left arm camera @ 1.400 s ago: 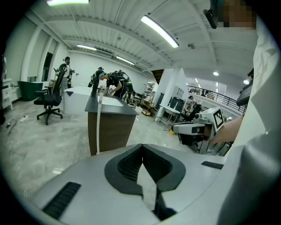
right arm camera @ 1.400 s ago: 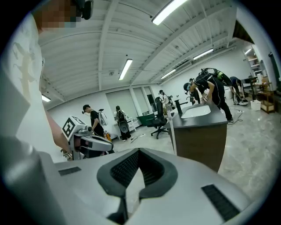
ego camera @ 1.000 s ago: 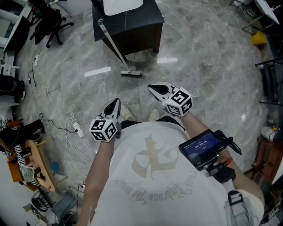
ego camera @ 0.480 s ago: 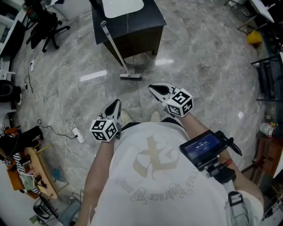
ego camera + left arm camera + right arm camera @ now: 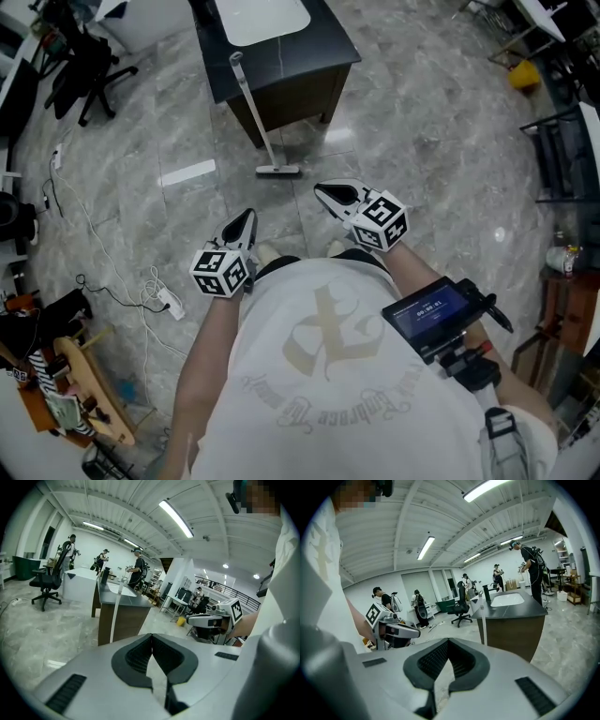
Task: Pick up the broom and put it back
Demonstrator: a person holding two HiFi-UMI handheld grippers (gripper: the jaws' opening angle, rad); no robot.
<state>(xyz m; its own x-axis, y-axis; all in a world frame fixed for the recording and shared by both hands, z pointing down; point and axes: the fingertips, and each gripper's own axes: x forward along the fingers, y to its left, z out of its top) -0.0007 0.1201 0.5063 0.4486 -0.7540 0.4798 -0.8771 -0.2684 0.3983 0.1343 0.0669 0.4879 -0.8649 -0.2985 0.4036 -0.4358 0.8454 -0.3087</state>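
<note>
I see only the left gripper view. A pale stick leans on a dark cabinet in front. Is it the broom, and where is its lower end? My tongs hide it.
Observer: Yes, it is the broom. In the head view its brush head rests on the floor, just in front of the dark cabinet.
Operator: Do the right tongs hold something?
Observer: No. The right gripper view shows the right tongs shut, with nothing between them.
Operator: Is something lying on the way?
Observer: Only off to your left: a corded power strip lies on the floor, not between you and the broom.
</note>
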